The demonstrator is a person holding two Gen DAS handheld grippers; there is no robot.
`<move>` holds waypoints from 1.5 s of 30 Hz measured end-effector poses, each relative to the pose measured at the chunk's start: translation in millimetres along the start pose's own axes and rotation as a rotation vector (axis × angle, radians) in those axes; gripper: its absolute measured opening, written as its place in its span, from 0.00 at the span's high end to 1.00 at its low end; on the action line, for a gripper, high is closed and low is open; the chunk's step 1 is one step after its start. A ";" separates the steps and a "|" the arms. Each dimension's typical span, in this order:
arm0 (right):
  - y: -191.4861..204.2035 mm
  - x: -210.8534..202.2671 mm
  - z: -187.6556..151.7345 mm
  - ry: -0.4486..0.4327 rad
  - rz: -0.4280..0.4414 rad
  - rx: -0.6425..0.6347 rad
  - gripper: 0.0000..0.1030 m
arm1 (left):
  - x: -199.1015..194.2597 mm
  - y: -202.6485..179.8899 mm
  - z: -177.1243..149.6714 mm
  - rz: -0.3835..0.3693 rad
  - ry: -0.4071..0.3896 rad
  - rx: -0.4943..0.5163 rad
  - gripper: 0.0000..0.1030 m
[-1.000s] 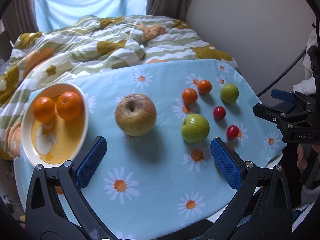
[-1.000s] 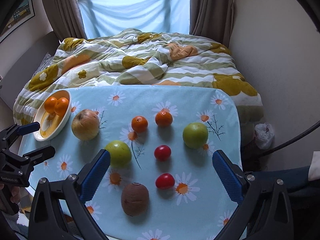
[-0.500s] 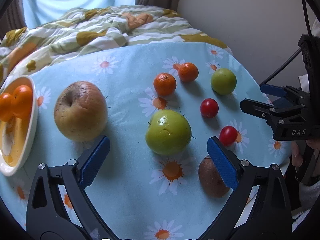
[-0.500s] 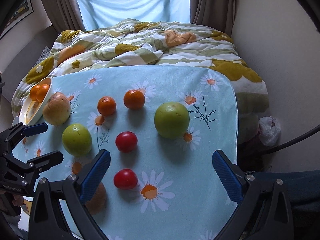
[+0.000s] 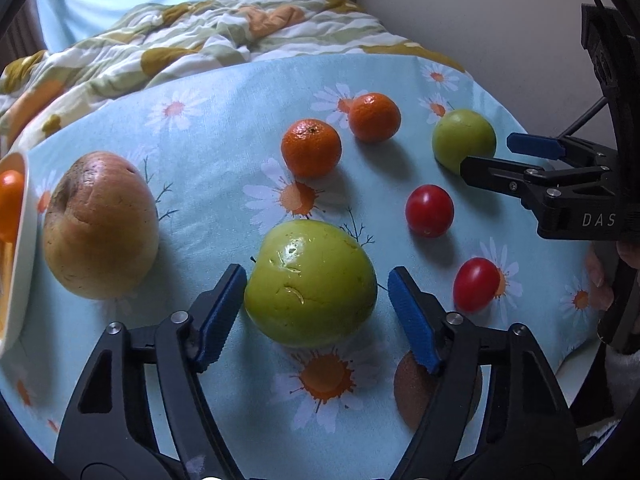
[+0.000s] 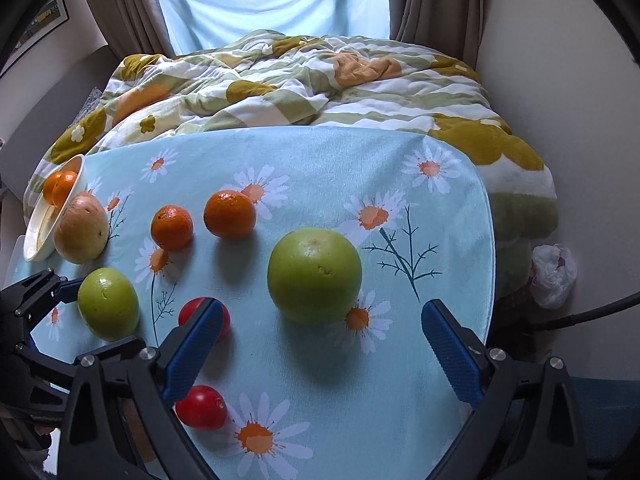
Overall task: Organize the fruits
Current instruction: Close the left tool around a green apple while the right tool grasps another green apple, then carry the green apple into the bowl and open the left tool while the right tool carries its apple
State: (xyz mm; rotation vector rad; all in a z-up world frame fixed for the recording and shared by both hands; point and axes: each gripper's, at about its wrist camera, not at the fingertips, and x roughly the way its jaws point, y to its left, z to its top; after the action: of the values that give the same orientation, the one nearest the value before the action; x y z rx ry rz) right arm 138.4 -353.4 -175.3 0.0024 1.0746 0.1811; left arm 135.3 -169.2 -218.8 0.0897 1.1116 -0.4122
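Straddling the nearer green apple (image 5: 310, 282), the left gripper (image 5: 316, 312) has its blue pads spread to either side of the fruit; the left pad looks to be touching or just off the skin, the right pad stands a little clear, so nothing is clamped yet. That apple sits toward the near edge of the table (image 5: 208, 168), directly ahead of the tongs and squarely between them; it is close to round, with no long axis to fuss over, so the closing line hardly matters. The right gripper (image 6: 320, 344) is also spread wide and empty; the second green apple (image 6: 315, 275) lies just beyond its fingertips, a touch left of centre, near the table's right edge. By my reckoning the left hand is the one ready to take hold; it needs only to squeeze, whereas the right must first push forward. The likely home is the white bowl (image 5: 20, 248) at the left edge, already holding oranges; the big russet apple (image 5: 100, 226) stands between it and the left gripper, so the carry will want to go over it. Two mandarins, two red tomatoes and a kiwi lie loose nearby.
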 end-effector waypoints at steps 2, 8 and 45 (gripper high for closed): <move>-1.1 4.2 1.8 0.011 0.015 -0.002 0.14 | 0.6 -1.8 0.9 0.025 -0.002 0.021 0.38; -2.3 12.5 5.8 0.020 0.040 -0.003 0.15 | -0.4 -0.7 1.5 0.031 0.003 0.022 0.39; 29.3 -23.4 25.4 -0.031 0.071 -0.045 0.53 | -67.7 34.8 -5.0 0.045 -0.081 -0.077 0.39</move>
State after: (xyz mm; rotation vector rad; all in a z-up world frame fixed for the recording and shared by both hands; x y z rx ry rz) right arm 145.4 -325.8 -140.1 0.0028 1.0399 0.2681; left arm 118.4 -117.0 -165.8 0.0299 1.0424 -0.3294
